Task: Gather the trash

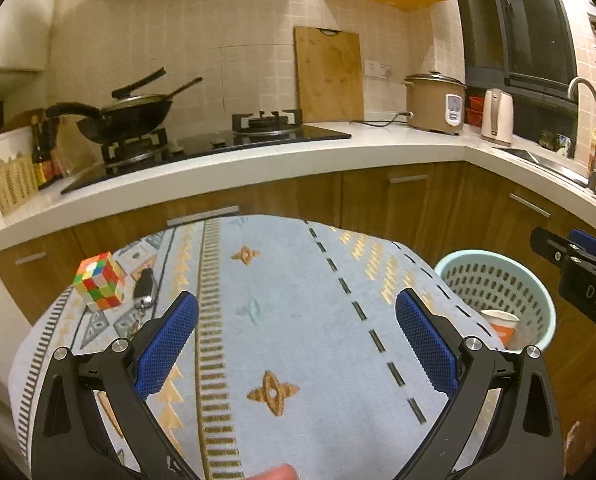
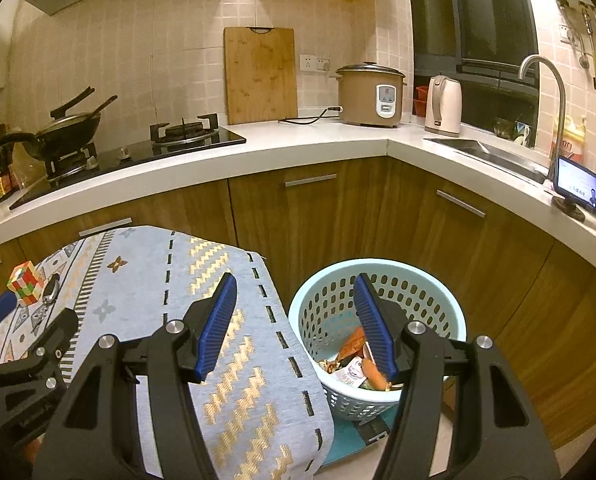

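Observation:
A pale green perforated basket (image 2: 414, 276) stands on the floor right of a cloth-covered table (image 2: 145, 280). Inside it lie trash pieces: an orange wrapper (image 2: 352, 344), paper scraps and peelings. In the left wrist view the same basket (image 1: 538, 292) holds a paper cup (image 1: 502, 326). My left gripper (image 1: 295, 312) is open above the bare cloth (image 1: 298, 300), nothing between its blue pads. My right gripper (image 2: 293, 300) is open too, hanging over the table's right edge and the basket rim, empty.
A Rubik's cube (image 1: 99, 282) and a black car key (image 1: 144, 286) lie at the table's far left. Behind runs a white L-shaped counter (image 2: 338, 144) with a stove, wok, cutting board, rice cooker, kettle and sink. Wooden cabinets stand close behind the basket.

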Demonstrator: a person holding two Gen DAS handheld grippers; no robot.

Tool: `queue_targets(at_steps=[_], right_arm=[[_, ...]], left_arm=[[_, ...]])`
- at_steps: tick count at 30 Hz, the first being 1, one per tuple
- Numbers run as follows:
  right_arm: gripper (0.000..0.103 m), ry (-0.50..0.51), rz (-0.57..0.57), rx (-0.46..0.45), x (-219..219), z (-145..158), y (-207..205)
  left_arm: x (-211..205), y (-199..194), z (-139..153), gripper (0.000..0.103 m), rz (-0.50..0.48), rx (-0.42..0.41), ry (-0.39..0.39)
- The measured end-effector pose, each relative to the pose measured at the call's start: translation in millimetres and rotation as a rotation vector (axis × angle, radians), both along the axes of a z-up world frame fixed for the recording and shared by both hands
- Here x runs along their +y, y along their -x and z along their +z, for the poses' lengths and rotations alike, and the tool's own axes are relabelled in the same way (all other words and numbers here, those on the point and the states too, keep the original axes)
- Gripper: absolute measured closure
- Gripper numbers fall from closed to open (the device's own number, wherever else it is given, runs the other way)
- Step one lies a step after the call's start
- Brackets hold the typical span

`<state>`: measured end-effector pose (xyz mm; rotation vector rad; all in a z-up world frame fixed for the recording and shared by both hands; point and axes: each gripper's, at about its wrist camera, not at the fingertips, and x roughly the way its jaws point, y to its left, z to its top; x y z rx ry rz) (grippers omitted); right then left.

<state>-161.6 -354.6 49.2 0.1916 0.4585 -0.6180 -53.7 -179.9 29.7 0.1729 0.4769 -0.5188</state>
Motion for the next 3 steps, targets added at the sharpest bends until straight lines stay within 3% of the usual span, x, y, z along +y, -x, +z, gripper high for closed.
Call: queue_targets(at_steps=[3], right_arm=[[0.046,0.0,-0.001,-0.006,1.3,2.1,2.9]], left_arm=[[6.0,5.0,1.3,0.007,0.017,-0.011,0.001]])
